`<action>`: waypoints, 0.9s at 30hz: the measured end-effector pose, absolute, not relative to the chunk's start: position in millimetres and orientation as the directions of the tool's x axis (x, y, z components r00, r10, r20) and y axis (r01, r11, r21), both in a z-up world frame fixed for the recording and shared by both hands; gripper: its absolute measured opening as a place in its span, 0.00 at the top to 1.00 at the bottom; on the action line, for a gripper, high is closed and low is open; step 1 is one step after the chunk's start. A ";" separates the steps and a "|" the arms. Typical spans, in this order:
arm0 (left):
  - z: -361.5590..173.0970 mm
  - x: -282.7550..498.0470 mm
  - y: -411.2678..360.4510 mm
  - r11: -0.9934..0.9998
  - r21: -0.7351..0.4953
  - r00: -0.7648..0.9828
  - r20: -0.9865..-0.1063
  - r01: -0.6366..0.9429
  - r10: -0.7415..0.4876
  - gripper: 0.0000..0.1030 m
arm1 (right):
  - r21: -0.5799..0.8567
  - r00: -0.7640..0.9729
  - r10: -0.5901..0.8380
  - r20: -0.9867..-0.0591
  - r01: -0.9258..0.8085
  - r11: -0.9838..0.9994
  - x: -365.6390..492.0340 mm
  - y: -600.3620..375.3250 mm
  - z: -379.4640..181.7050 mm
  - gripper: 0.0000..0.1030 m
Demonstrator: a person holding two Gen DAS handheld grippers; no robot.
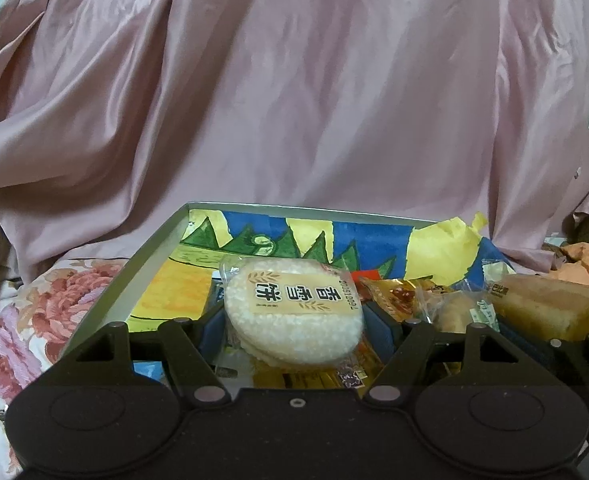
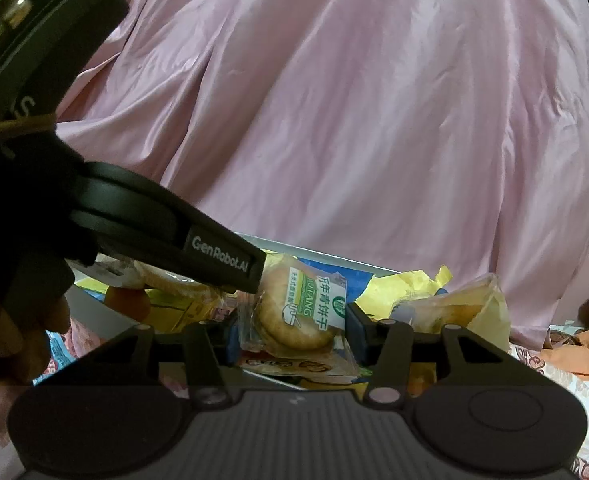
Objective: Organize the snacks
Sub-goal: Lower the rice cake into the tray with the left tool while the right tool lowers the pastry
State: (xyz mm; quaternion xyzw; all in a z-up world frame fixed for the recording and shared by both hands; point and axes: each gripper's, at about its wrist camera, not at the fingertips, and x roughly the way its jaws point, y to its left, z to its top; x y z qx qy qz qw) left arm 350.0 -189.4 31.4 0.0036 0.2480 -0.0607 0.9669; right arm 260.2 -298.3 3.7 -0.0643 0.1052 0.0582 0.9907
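Note:
My left gripper (image 1: 294, 316) is shut on a round white rice cracker pack (image 1: 294, 312) with a tan label, held just above a shallow box (image 1: 150, 256) with a colourful drawn lining. My right gripper (image 2: 290, 328) is shut on a brown biscuit pack (image 2: 294, 316) with a green-and-white label, over the same box (image 2: 318, 258). Several wrapped snacks lie in the box: an orange packet (image 1: 390, 296), a pale cake in clear wrap (image 1: 546, 308) and a bun pack (image 2: 450, 308). The left gripper's body (image 2: 174, 236) crosses the right wrist view from the left, beside the biscuit.
Pink satin cloth (image 1: 294, 100) hangs close behind the box and fills the upper view. A floral sheet (image 1: 26, 320) lies under and left of the box. Orange fabric (image 2: 574, 352) sits at the right. A person's hand (image 2: 18, 320) holds the left gripper.

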 end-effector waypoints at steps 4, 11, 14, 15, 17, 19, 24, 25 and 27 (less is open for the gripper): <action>31.2 350.4 -192.0 0.993 -0.007 0.870 -0.482 0.114 -0.103 0.30 | -0.122 0.970 0.102 -0.220 -0.131 0.984 260.6 -297.5 3.7 0.47; 35.7 350.3 -187.6 0.996 -0.019 0.867 -0.490 0.086 -0.085 0.25 | -0.136 0.969 0.103 -0.225 -0.135 0.981 260.3 -295.4 3.6 0.41; 39.8 346.1 -185.7 0.997 -0.022 0.874 -0.480 0.079 -0.079 0.15 | -0.138 0.969 0.105 -0.224 -0.138 0.981 259.4 -294.8 3.4 0.36; 41.7 344.4 -185.3 0.996 -0.022 0.877 -0.474 0.081 -0.082 0.11 | -0.136 0.969 0.104 -0.223 -0.137 0.981 259.4 -295.1 3.4 0.32; 46.2 340.5 -185.5 0.997 -0.021 0.884 -0.461 0.078 -0.078 0.08 | -0.132 0.971 0.102 -0.216 -0.132 0.982 258.7 -296.1 3.5 0.21; 51.1 336.7 -184.5 0.997 -0.021 0.891 -0.448 0.070 -0.072 0.02 | -0.125 0.974 0.104 -0.200 -0.131 0.983 256.4 -296.9 4.1 0.15; 67.1 325.6 -178.9 0.998 -0.025 0.910 -0.411 0.055 -0.060 0.01 | -0.135 0.980 0.114 -0.163 -0.137 0.981 247.9 -295.4 8.9 0.06; 70.6 322.8 -177.0 0.998 -0.024 0.913 -0.405 0.051 -0.056 0.01 | -0.136 0.981 0.118 -0.154 -0.139 0.981 245.6 -294.8 9.9 0.05; 76.4 317.0 -172.8 0.999 -0.019 0.919 -0.392 0.042 -0.046 0.01 | -0.139 0.983 0.122 -0.137 -0.141 0.980 241.7 -293.6 12.5 0.02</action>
